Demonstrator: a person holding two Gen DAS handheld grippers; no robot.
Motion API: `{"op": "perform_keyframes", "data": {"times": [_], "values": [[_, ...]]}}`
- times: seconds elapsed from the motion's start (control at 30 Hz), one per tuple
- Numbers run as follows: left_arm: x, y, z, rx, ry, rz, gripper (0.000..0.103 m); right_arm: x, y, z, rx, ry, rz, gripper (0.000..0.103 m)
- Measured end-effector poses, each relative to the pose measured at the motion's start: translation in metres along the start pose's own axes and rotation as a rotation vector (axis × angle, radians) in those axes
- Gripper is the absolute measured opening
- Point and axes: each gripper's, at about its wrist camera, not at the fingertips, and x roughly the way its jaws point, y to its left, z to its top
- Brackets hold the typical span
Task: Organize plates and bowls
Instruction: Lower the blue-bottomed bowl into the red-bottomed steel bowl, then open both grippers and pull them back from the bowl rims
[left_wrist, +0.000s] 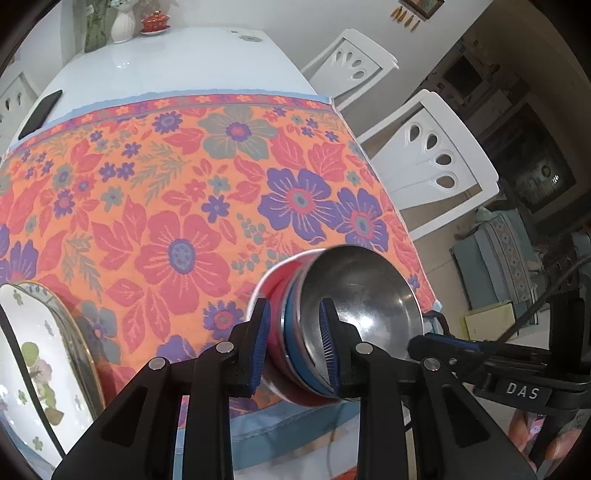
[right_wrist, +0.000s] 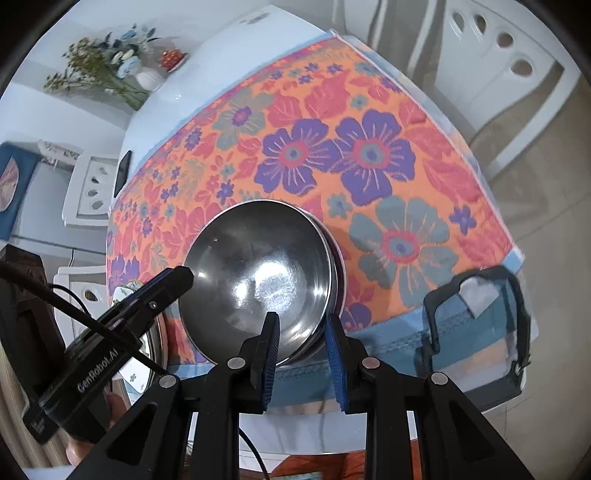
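Your left claw (left_wrist: 293, 345) clamps the rim of a stack of bowls (left_wrist: 354, 295), steel one on top, at the near edge of the floral-clothed counter (left_wrist: 184, 184). Your right claw (right_wrist: 301, 354) straddles the same rim, partly open, contact unclear. 1 flowered plate (left_wrist: 33, 350) lies left.

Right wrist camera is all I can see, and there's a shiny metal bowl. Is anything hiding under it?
Observer: Yes. The left wrist view shows the steel bowl nested in a blue bowl, and that one in a red bowl.
Operator: Is the other gripper holding them?
Observer: The left gripper pinches all three walls, one finger inside the steel bowl and one outside on the red bowl.
Operator: What's the white bit behind that gripper?
Observer: A white plate with a flower print, lying left of the bowls and not touching them.
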Motion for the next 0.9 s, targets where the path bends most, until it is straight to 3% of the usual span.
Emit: {"op": "perform_keyframes", "data": {"times": [0.6,0.77,0.9], "values": [[0.006,0.003,-0.021,-0.010,0.026,0.009,0.024,0.008,0.009,-0.018,-0.079,0.018,-0.004,0.025],[-0.008,0.000,-0.026,0.000,-0.004,0.022,0.024,-0.002,0.012,-0.022,-0.106,0.021,-0.001,0.025],[-0.030,-0.007,-0.033,0.051,-0.053,0.067,0.027,-0.029,0.022,-0.029,-0.167,-0.047,-0.013,0.025]]}}
